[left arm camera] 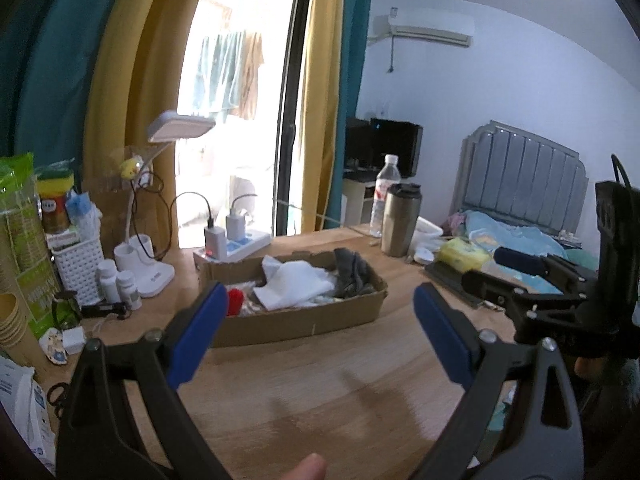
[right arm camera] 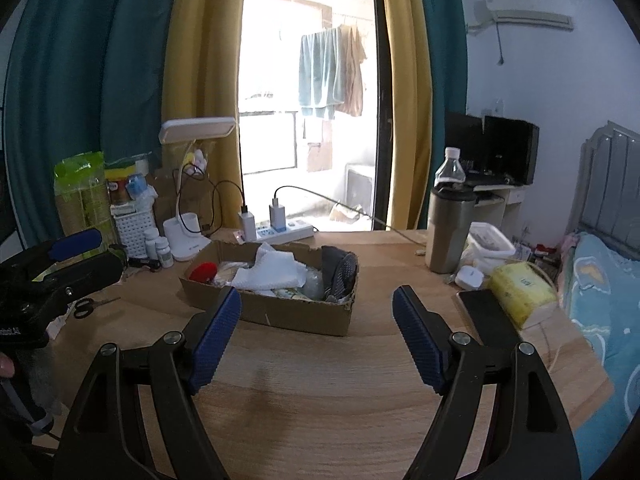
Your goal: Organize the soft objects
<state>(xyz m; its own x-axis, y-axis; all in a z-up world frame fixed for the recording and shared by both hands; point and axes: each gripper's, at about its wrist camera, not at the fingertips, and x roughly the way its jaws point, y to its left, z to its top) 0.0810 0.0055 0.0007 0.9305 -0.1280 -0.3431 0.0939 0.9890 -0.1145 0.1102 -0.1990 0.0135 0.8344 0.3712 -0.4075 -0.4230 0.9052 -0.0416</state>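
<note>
A shallow cardboard box [right arm camera: 280, 304] is parked mid-surface, at roughly 12 o'clock from both cameras. Stuffed in it: a white cloth [right arm camera: 272, 270], a dark grey fabric piece [right arm camera: 340, 274] on the 3 o'clock side, and something red [right arm camera: 203, 271] toward 9 o'clock. The wooden surface [right arm camera: 320, 384] is left bare in front. The left hand-held gripper [left arm camera: 320, 336] and right hand-held gripper [right arm camera: 318, 334] are both held wide open, nothing between the pads. A steel tumbler [right arm camera: 448, 232] is seen at about 2 o'clock.

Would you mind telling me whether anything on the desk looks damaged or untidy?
The shallow brown cardboard box has a ragged, torn rim. Inside it, a crumpled white cloth, a dark grey fabric piece and a red fuzzy item lie heaped rather than folded.
</note>
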